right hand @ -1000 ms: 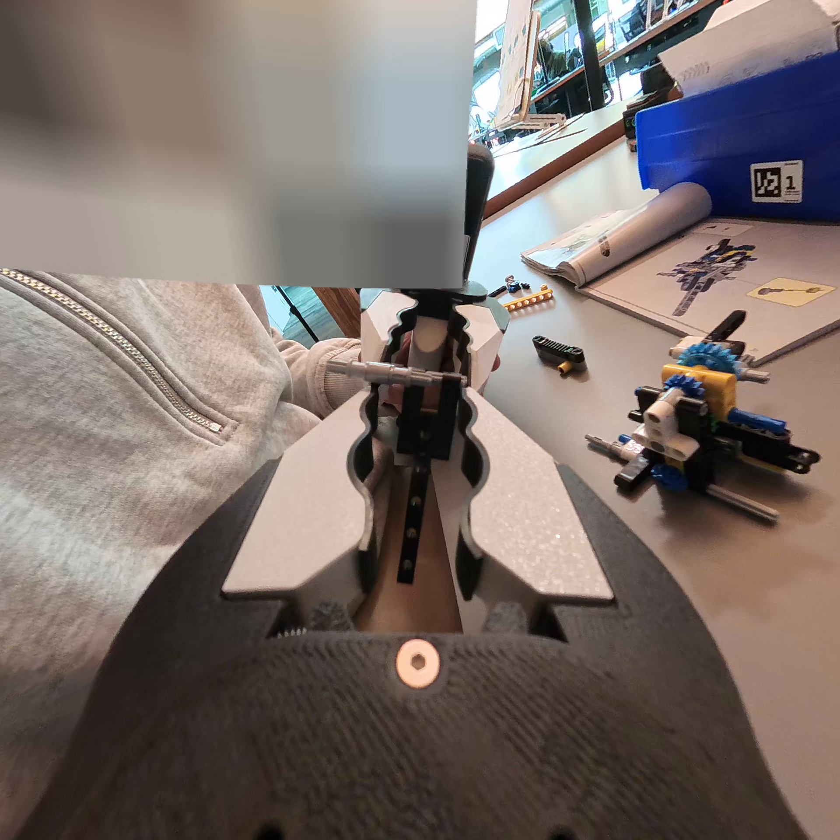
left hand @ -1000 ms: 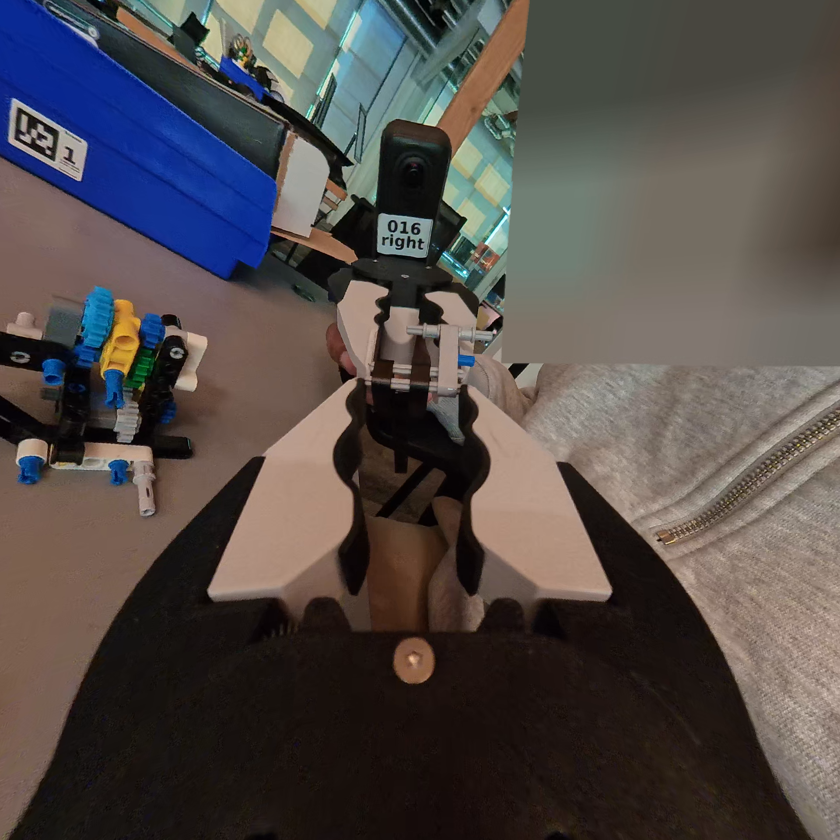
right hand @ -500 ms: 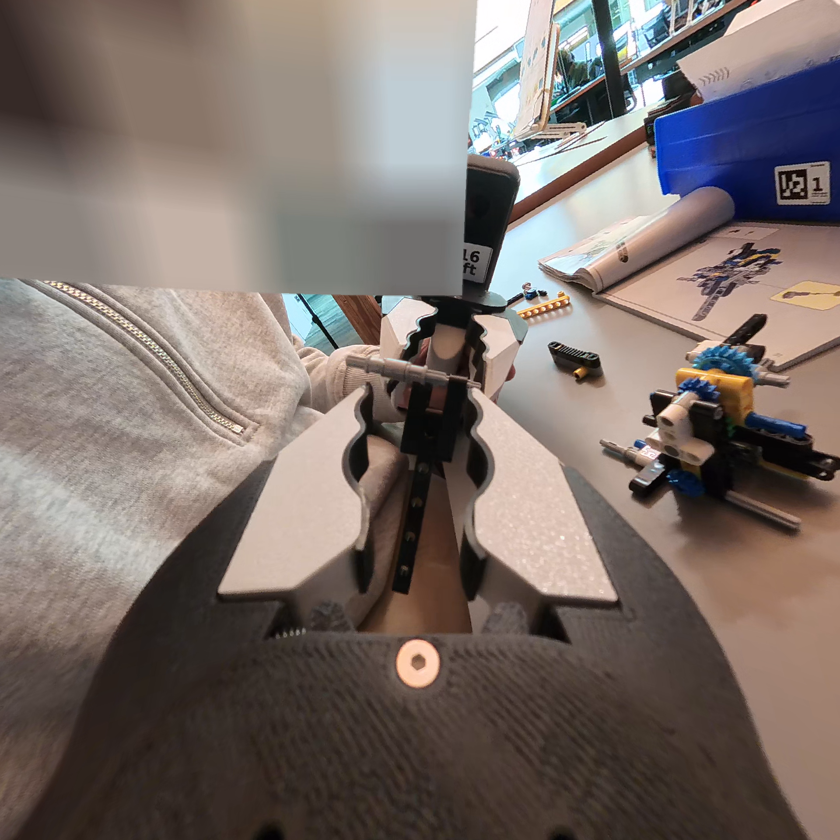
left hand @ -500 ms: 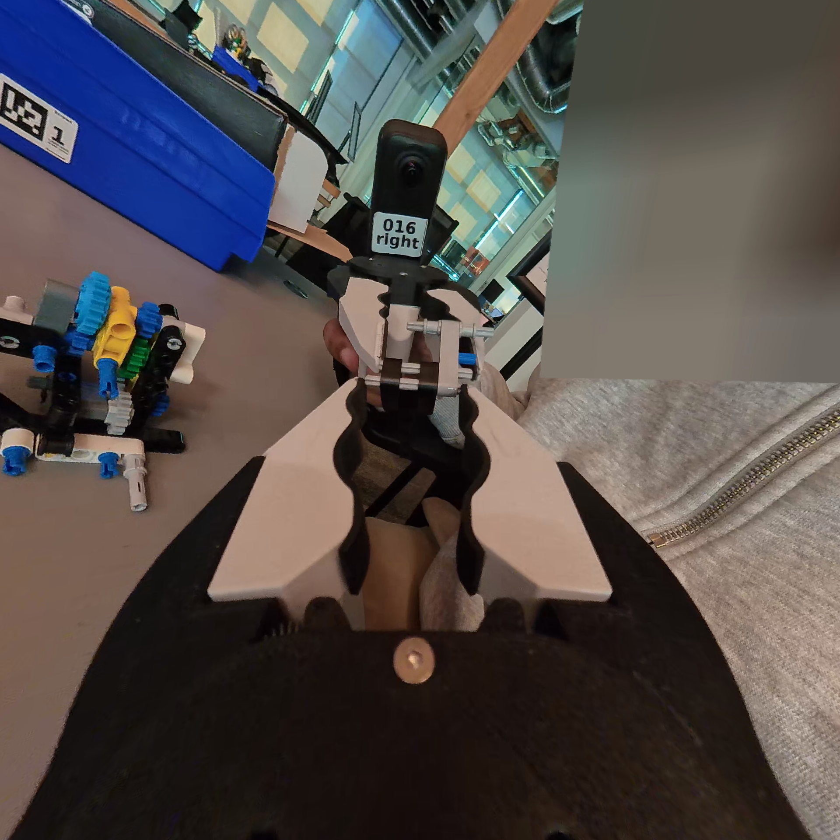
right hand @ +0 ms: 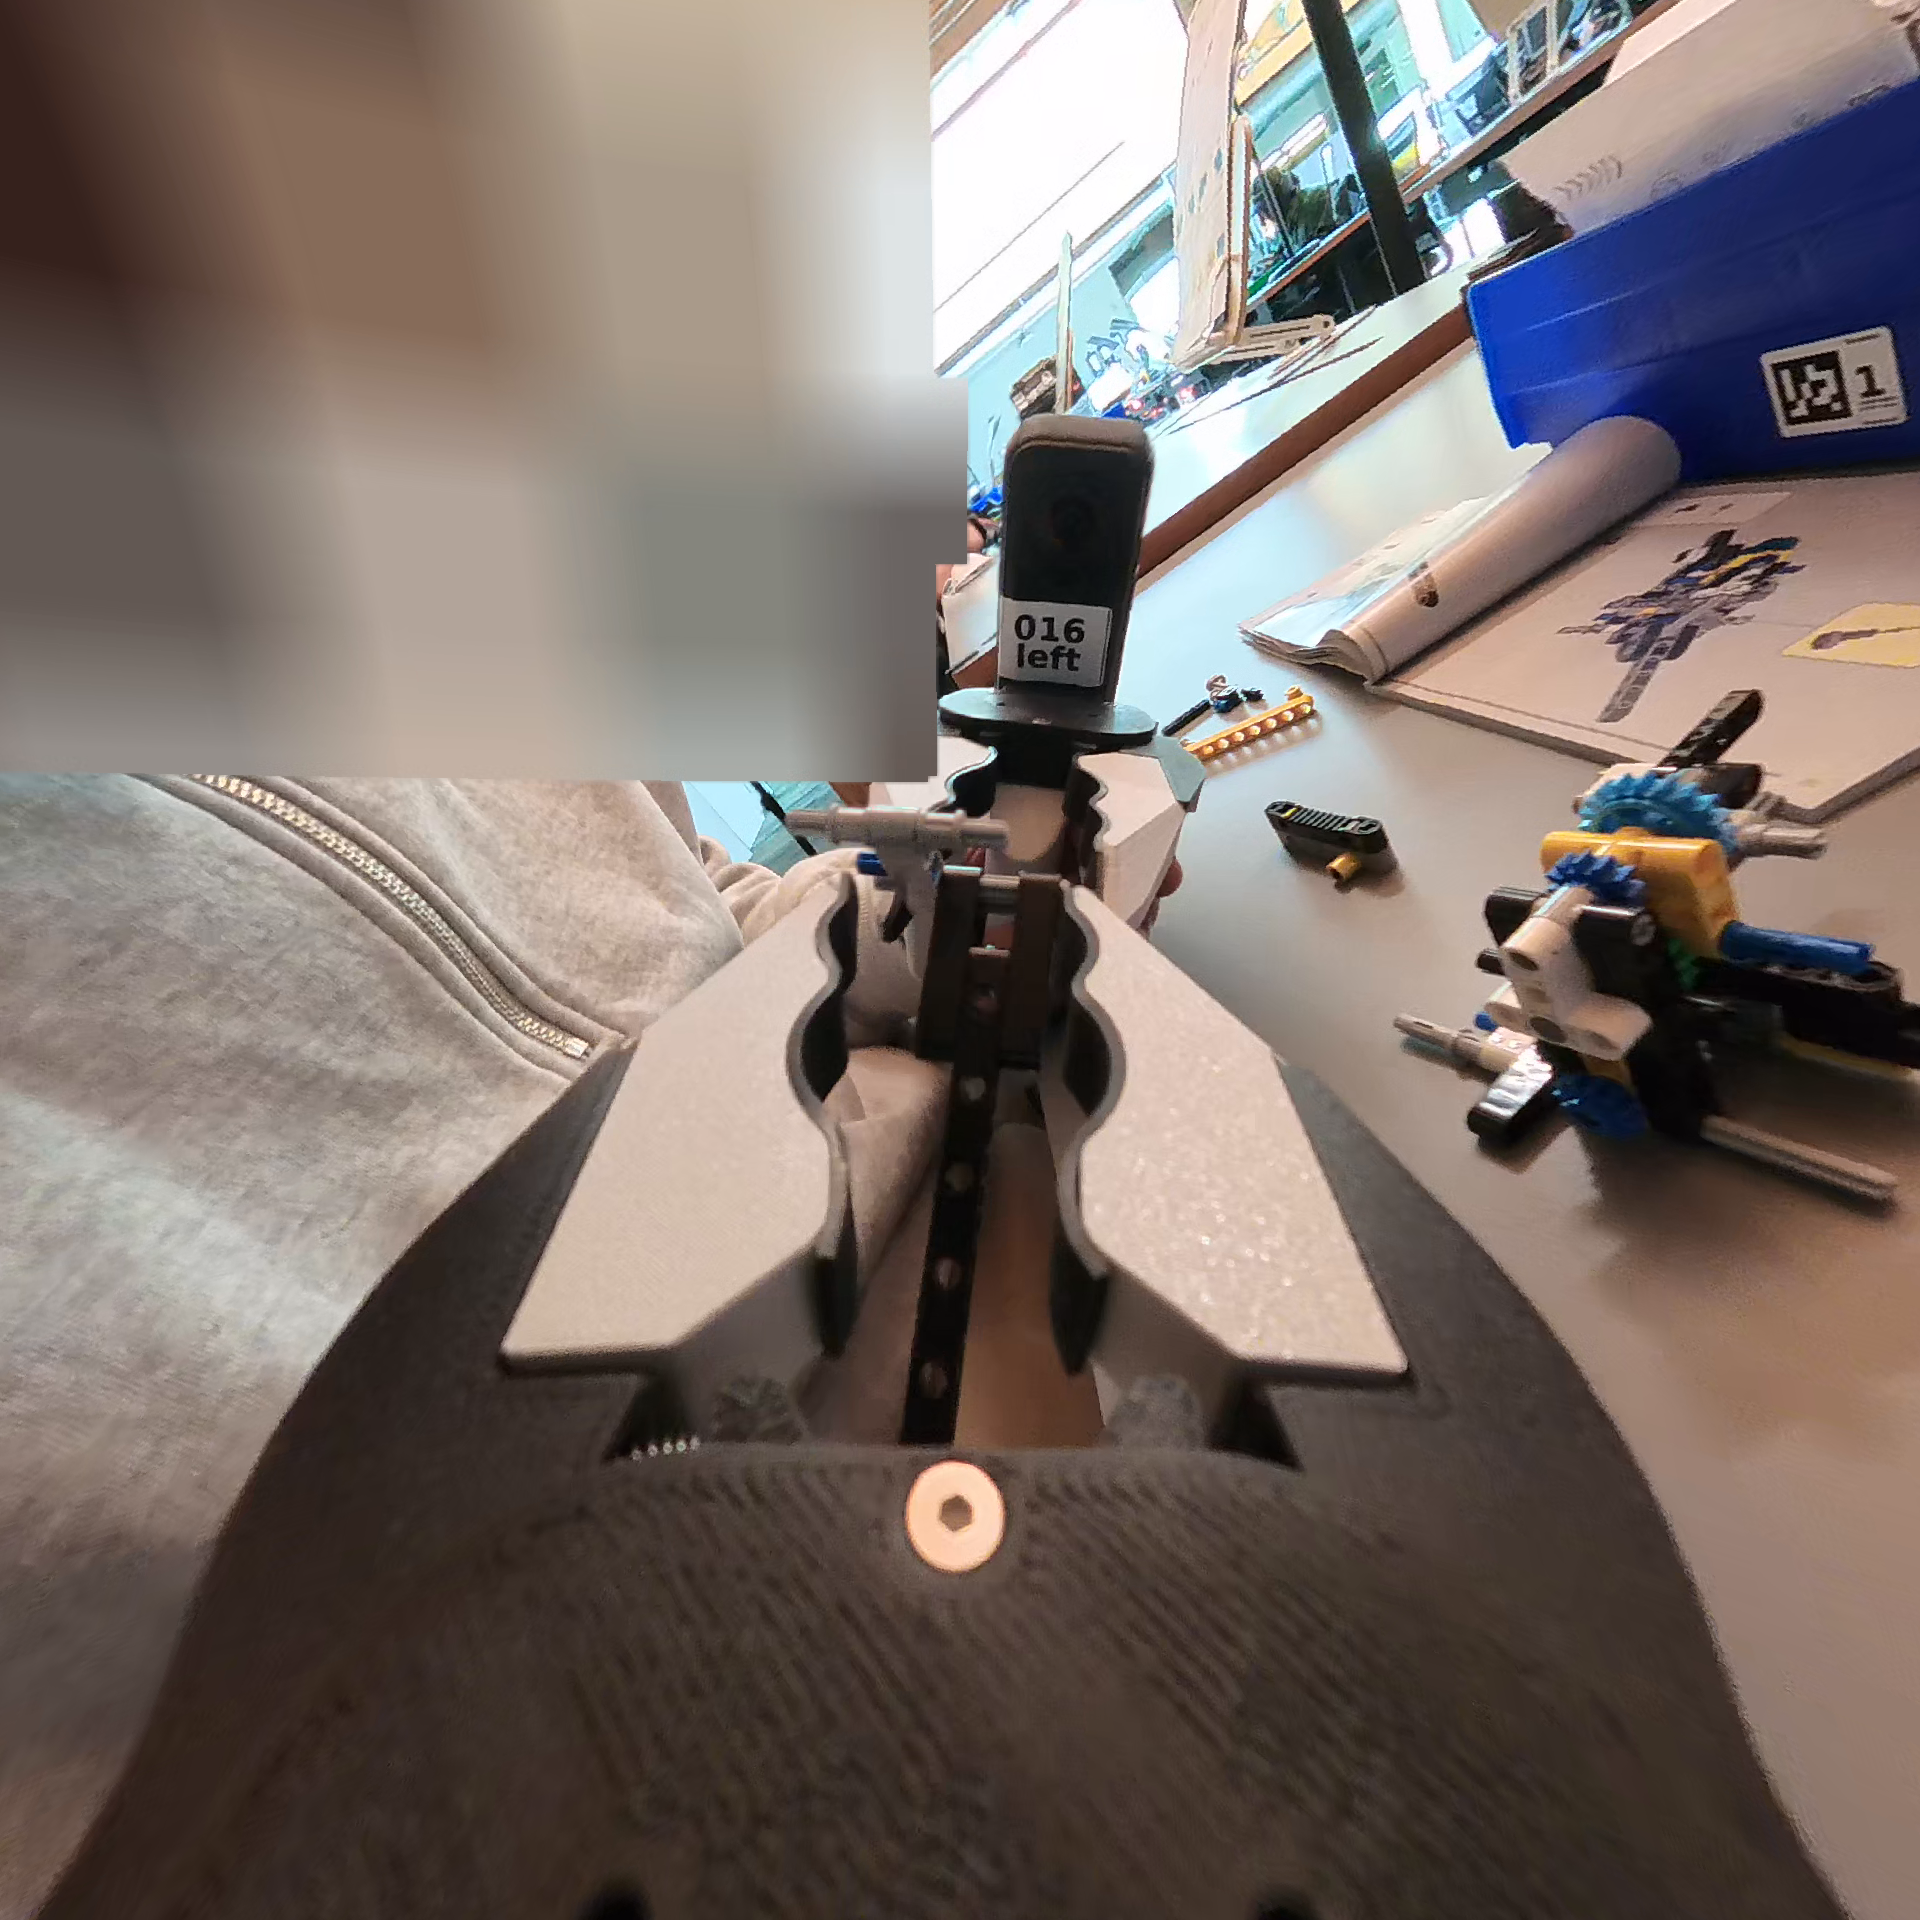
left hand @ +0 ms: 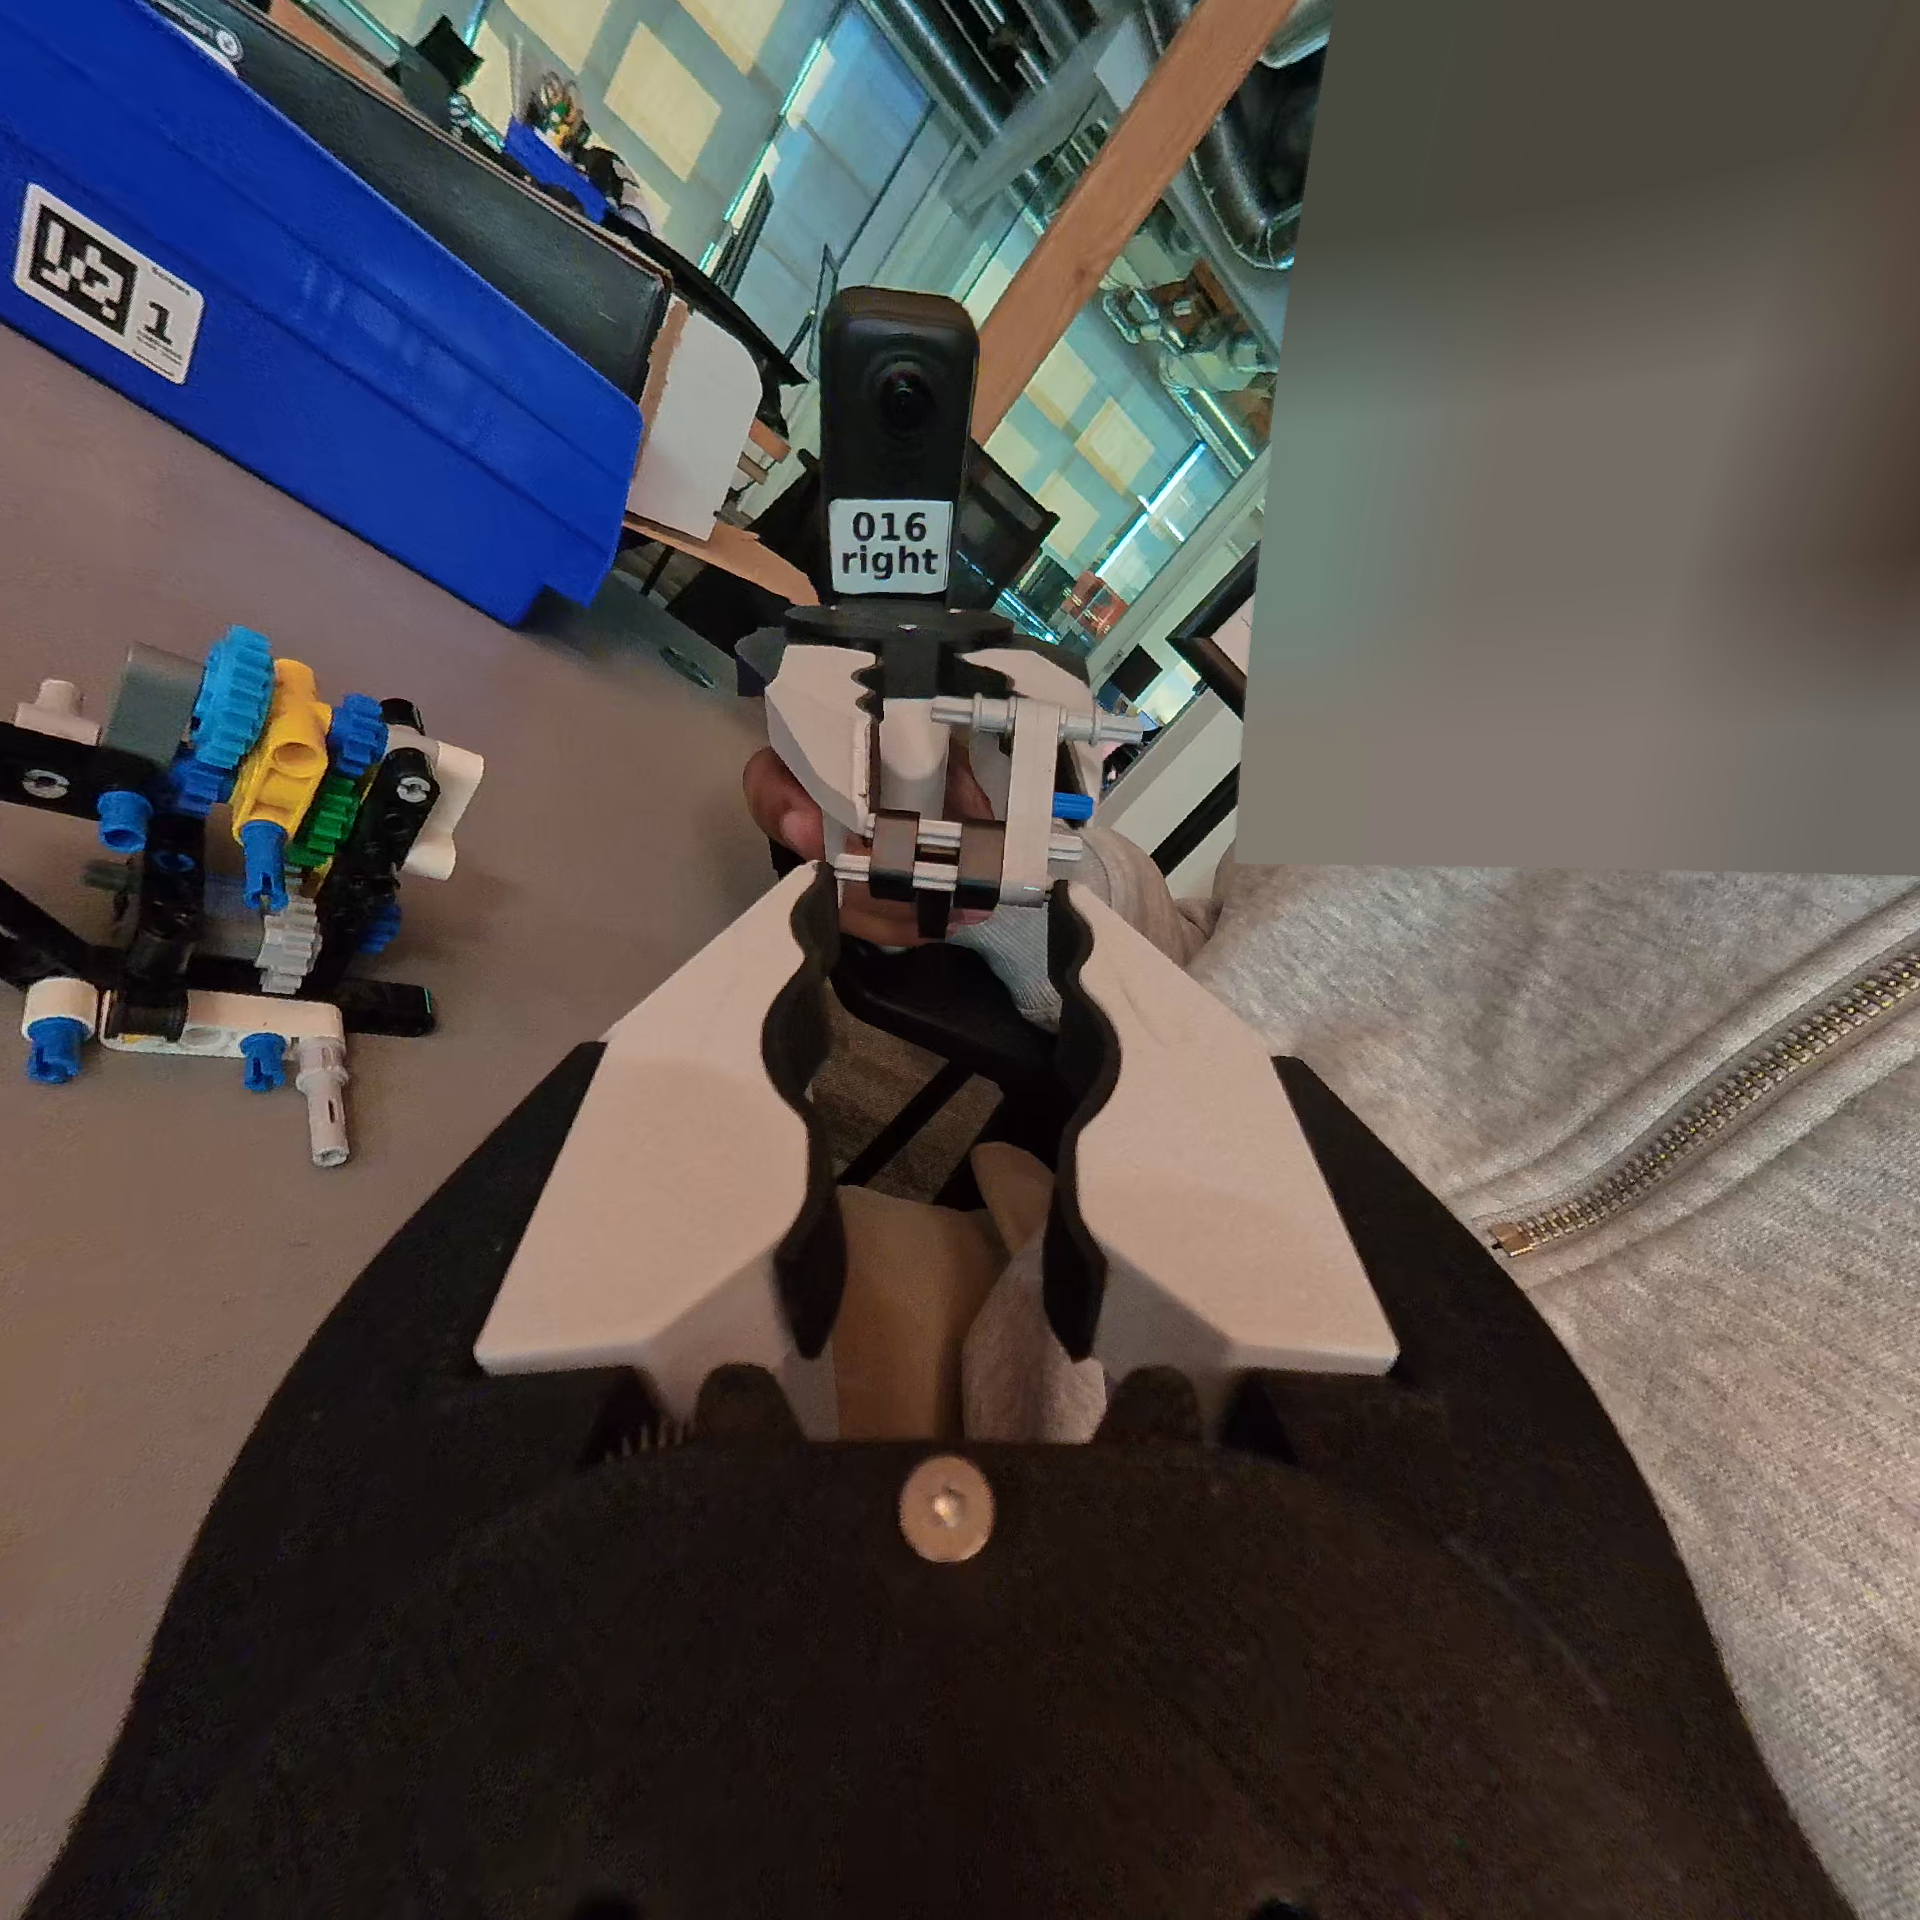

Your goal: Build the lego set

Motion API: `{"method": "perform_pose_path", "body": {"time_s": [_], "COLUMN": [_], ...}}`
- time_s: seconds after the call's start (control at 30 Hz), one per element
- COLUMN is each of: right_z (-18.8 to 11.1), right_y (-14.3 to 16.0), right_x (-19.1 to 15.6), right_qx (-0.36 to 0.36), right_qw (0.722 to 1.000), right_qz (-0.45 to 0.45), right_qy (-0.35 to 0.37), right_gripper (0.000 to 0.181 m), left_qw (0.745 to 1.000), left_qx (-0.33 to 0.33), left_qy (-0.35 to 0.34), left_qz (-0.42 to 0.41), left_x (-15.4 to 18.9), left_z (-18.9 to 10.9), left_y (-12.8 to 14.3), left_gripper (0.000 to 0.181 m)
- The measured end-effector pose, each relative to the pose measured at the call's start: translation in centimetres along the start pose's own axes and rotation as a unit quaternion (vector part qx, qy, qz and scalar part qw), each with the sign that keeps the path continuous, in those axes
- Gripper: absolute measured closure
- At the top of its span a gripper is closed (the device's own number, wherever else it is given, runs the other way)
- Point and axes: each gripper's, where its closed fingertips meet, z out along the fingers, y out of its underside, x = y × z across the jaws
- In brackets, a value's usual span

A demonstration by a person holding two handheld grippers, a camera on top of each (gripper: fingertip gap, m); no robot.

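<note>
A: Where's the small subassembly (right hand: 966,935)?

B: In the air between both grippers, well clear of the geared model (left hand: 239,862) on the table. The right gripper (right hand: 961,940) is clamped on its black beam; the left gripper (left hand: 940,883) pinches the far end.

A: Risk?

B: Twisting could pop the grey axle (right hand: 894,828) loose.

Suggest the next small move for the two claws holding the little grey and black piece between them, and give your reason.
Probably ease the left claw a touch toward the right claw to seat its part. Both grip the small grey and black beam-and-axle lego sub-assembly between them in mid-air, above the grey table. The colourful geared lego model lies apart, so joining it would come later.
</note>
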Motion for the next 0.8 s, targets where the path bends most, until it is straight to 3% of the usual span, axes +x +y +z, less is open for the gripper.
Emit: {"method": "perform_pose_path", "body": {"time_s": [0.17,0.47,0.8], "right_z": [0.04,0.01,0.12], "right_y": [-0.23,-0.1,-0.29], "right_x": [0.42,0.66,1.08], "right_qx": [0.01,0.008,0.02], "right_qw": [1.0,1.0,0.999], "right_qz": [0.015,0.01,0.035], "right_qy": [0.004,0.011,0.013], "right_gripper": [0.153,0.144,0.151], "left_qw": [1.0,1.0,1.0], "left_qx": [-0.005,0.0,0.001], "left_qy": [-0.005,-0.02,-0.026], "left_qz": [0.006,0.003,0.004], "left_x": [-0.02,-0.46,-0.62], "left_z": [0.14,0.08,0.06], "left_y": [0.13,-0.02,-0.06], "left_gripper": [0.144,0.144,0.144]}}
